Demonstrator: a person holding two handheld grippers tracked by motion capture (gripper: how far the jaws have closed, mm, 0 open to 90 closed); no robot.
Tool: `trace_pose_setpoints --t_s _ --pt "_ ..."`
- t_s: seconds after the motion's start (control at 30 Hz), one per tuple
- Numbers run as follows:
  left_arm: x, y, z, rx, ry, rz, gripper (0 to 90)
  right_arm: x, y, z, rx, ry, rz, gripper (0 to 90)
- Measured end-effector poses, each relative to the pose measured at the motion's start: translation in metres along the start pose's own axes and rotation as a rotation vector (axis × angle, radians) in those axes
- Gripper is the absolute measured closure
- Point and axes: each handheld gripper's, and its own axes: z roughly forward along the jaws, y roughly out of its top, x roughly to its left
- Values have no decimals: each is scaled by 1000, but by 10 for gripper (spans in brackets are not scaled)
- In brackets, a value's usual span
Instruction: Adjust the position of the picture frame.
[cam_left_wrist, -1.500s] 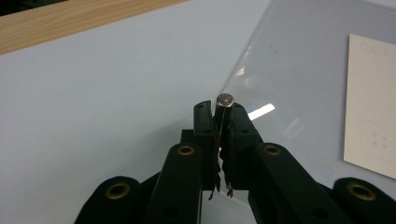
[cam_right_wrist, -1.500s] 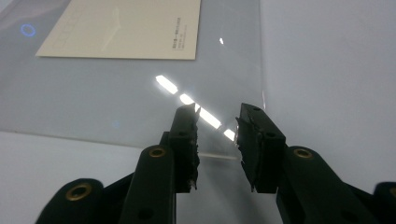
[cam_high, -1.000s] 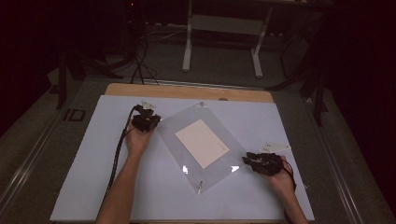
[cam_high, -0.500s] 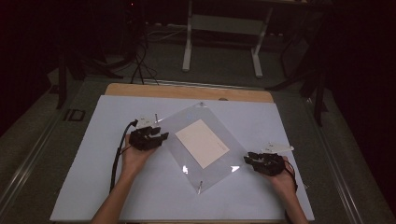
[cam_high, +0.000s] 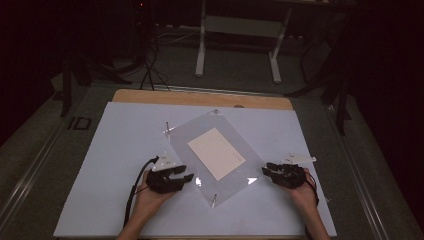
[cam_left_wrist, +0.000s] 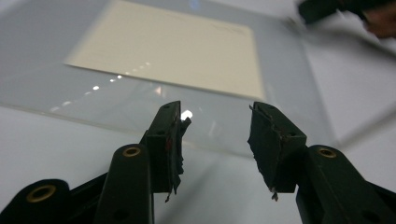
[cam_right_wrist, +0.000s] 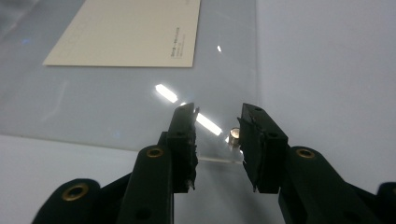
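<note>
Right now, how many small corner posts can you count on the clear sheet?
3 in the high view: one at the far corner, one at the left corner, one at the near corner. A fourth may sit at the right corner, by the right gripper.

One clear sheet (cam_high: 212, 155), one cream card (cam_high: 216, 153) (lying on it), two tongs (cam_high: 187, 176) (cam_high: 267, 168).

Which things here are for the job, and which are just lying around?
For the job: clear plastic sheet, cream card, small metal posts, left gripper, right gripper.

Just around: white table frame, floor cables.
</note>
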Motion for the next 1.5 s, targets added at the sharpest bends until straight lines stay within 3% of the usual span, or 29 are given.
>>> trace_pose_setpoints --t_s 0.07,0.1,0.13,0.27,0.3,0.33,0.43,0.6,0.8,0.87,0.93,0.97,1.0,1.13,1.2,1.23,1.27,1.33,1.37,1.4,1.43,1.47,1.5 --pt "-11 -2 1 9 -28 38 541 0 1 0 -2 -2 -1 659" --pt "-11 -2 1 9 -28 38 543 0 1 0 -2 -2 -1 659" --pt "-20 -2 2 14 -56 89 545 1 1 0 -2 -3 0 660" --pt "-36 -1 7 9 -130 112 548 1 1 0 -1 -2 -2 659" --pt "-36 -1 7 9 -130 112 546 1 1 0 -1 -2 -2 659" --pt "-45 -2 13 33 -157 151 544 0 0 0 -3 -2 1 660" --pt "-56 -3 22 49 -184 189 544 -1 0 -1 -4 -4 2 659" --pt "-63 0 35 43 -171 187 588 -2 0 -1 -7 -8 5 659" --pt "-65 3 45 38 -118 188 642 -2 0 0 -3 -7 5 655" --pt "-64 5 46 29 -133 181 679 -2 0 0 -3 -8 5 656" --pt "-65 4 47 25 -146 200 779 -2 0 0 -4 -9 6 656" --pt "-71 4 46 31 -120 256 830 -2 0 0 -7 -10 7 656" --pt "-74 5 44 39 -95 283 845 -2 0 -1 -8 -11 7 656" --pt "-70 4 37 28 -85 262 852 -2 1 -2 -11 -16 7 657" --pt "-63 2 25 19 -65 240 852 -3 2 -3 -15 -17 3 657" --pt "-51 -1 7 -1 -42 196 853 -5 2 -4 -16 -20 7 659" --pt "-51 -1 7 -1 -42 196 853 -5 2 -4 -16 -20 7 659" --pt "-36 -6 -15 -23 1 149 853 -6 2 -3 -15 -26 10 660" --pt "-19 -15 -36 -37 49 98 853 -7 3 -3 -11 -25 8 661" --pt "-19 -15 -36 -37 49 98 853 -7 3 -3 -11 -25 8 661" --pt "-6 -26 -53 -37 105 65 853 -5 4 -2 -6 -25 1 661" --pt "-6 -26 -53 -37 105 65 853 -5 4 -2 -6 -25 1 661" --pt "3 -38 -65 -27 145 37 853 -4 8 0 -5 -25 -8 662"
